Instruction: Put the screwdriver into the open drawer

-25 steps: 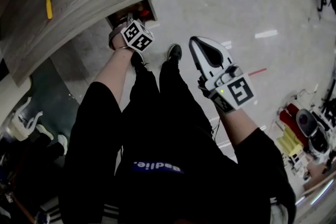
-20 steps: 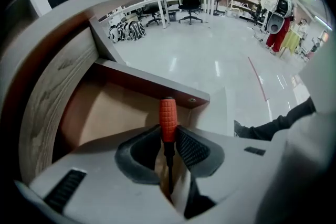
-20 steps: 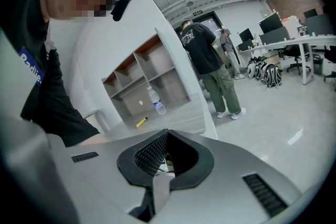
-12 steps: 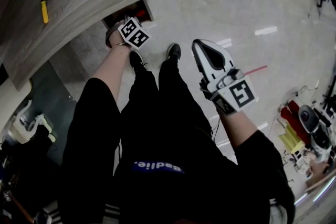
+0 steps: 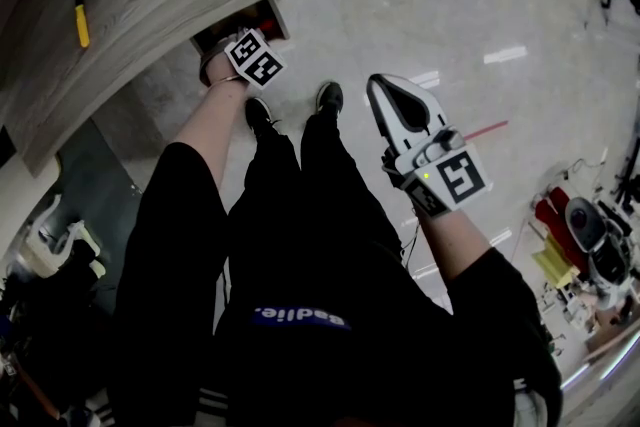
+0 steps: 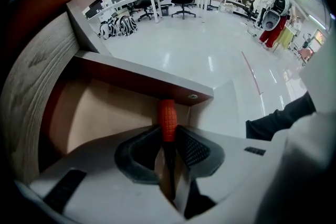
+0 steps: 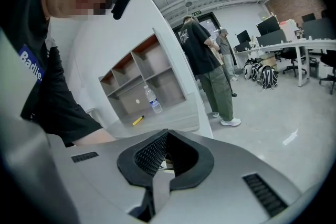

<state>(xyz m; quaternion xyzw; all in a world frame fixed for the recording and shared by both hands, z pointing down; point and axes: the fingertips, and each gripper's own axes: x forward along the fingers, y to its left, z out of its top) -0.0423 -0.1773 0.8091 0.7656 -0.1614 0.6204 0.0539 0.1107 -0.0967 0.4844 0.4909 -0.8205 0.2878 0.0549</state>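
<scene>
Though jaws newly wider, left gripper (image 6: 169,136) firm on screwdriver (image 6: 167,115); right gripper (image 7: 167,151) closed.

The left arm (image 5: 212,120) is reaching steeply down with its bare forearm stretched out, carrying the left gripper (image 6: 167,132) right over the drawer (image 6: 142,75), jaws pointing into its mouth. Those jaws have just been opening a little, yet the pads are pressing on either side of the red handle of the screwdriver (image 6: 167,115) (its shaft is running back between them). The gripper's marker cube (image 5: 254,58) is sitting at the wrist end. The right arm (image 5: 455,237) is bending at the elbow, well apart from the drawer, holding the right gripper (image 5: 380,85) out nearly level, its jaws meeting at the tips with nothing between them.
</scene>
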